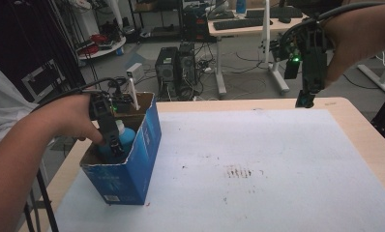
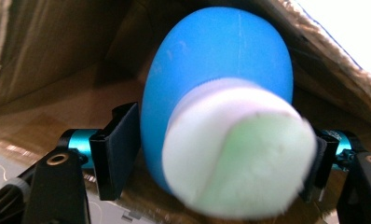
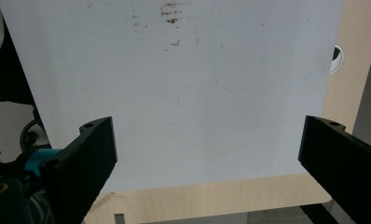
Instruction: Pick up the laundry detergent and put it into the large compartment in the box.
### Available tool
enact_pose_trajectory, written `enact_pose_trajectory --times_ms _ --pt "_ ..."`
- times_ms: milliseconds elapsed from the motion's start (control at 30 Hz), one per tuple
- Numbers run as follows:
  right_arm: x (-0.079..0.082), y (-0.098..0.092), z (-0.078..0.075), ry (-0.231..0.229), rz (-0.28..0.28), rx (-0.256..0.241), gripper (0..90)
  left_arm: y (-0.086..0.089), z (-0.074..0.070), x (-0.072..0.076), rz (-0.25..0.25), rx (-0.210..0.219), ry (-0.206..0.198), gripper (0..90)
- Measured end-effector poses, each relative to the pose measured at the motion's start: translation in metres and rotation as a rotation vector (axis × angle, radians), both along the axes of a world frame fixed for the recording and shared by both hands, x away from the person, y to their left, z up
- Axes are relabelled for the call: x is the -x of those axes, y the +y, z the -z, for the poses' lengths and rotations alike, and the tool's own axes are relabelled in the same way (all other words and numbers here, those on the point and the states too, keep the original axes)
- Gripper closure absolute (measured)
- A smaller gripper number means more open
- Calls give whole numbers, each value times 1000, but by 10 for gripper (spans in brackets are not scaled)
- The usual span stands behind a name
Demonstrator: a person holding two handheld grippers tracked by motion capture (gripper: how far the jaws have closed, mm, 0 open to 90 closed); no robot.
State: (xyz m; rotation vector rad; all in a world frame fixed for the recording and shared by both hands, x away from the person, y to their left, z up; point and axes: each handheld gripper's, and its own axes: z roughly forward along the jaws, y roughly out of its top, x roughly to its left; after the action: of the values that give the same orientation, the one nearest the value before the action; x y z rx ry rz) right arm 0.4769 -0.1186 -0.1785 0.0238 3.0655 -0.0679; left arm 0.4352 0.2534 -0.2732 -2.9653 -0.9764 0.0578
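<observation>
A blue bottle point(image 1: 128, 136) with a white cap stands inside an open blue cardboard box point(image 1: 137, 166) at the table's left. My left gripper point(image 1: 115, 144) reaches down into the box, shut on the bottle. In the left gripper view the bottle point(image 2: 216, 60) sits between the two black jaws of my left gripper point(image 2: 221, 156), cap toward the camera, brown box walls point(image 2: 58, 56) around it. My right gripper point(image 1: 305, 101) hangs high over the table's far right edge. It is open point(image 3: 207, 154), with nothing but the white mat point(image 3: 197, 70) between its fingers.
A white mat point(image 1: 258, 159) covers most of the wooden table point(image 1: 369, 140), with a brown smudge point(image 1: 238, 171) near its middle. Computer towers point(image 1: 173, 67) and a desk point(image 1: 239, 26) stand on the floor beyond the far edge.
</observation>
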Motion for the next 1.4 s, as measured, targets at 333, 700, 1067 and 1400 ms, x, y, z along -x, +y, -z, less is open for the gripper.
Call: enact_pose_trajectory --times_ms 333,700,1067,1400 --pt "-1 -3 0 -2 -2 -1 33 -1 -14 3 9 -3 0 201" --pt "-2 -6 2 1 0 -5 33 -11 -46 8 49 -15 -61 116" --pt "-1 -10 1 -2 7 -9 33 -33 -73 11 156 26 -84 70" --pt "2 -17 3 0 9 -11 33 -75 -83 20 311 33 -96 16"
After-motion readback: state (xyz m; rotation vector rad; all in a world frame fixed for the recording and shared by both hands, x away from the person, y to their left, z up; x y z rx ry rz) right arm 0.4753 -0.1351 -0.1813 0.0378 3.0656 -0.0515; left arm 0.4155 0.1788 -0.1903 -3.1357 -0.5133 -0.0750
